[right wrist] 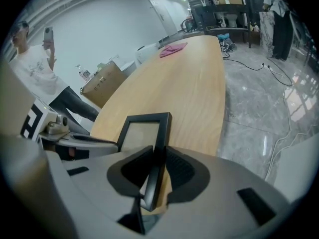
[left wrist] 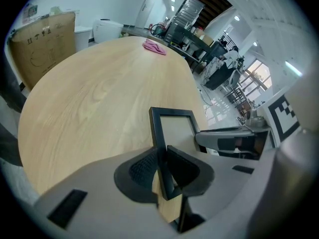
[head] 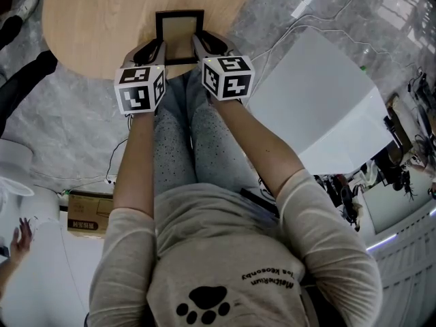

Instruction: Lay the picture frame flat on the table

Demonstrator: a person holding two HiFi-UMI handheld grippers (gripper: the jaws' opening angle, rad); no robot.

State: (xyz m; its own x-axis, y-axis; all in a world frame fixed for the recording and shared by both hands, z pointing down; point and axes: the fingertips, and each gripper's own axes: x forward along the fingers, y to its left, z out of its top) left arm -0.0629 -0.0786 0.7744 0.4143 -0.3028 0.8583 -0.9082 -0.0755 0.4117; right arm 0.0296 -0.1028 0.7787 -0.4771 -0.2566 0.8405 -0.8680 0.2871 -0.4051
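A black picture frame [head: 178, 36] with a pale insert stands near the close edge of the round wooden table [head: 102, 12]. My left gripper [head: 155, 48] is shut on the frame's left bar [left wrist: 159, 148], and my right gripper [head: 201, 45] is shut on its right bar [right wrist: 160, 148]. In the left gripper view the frame [left wrist: 172, 128] rises between the dark pads [left wrist: 142, 171], tilted back. In the right gripper view the frame [right wrist: 144, 131] stands the same way, with its back stand showing below the jaws. Both grippers [left wrist: 163, 171] [right wrist: 158, 168] point steeply down.
A pink cloth [left wrist: 155, 47] lies at the table's far end. A cardboard box [left wrist: 42, 39] stands beside the table, another [head: 88, 213] on the floor. A large white board [head: 320, 104] lies on the grey floor at the right, with cables [head: 300, 19]. A person stands at the left [right wrist: 35, 68].
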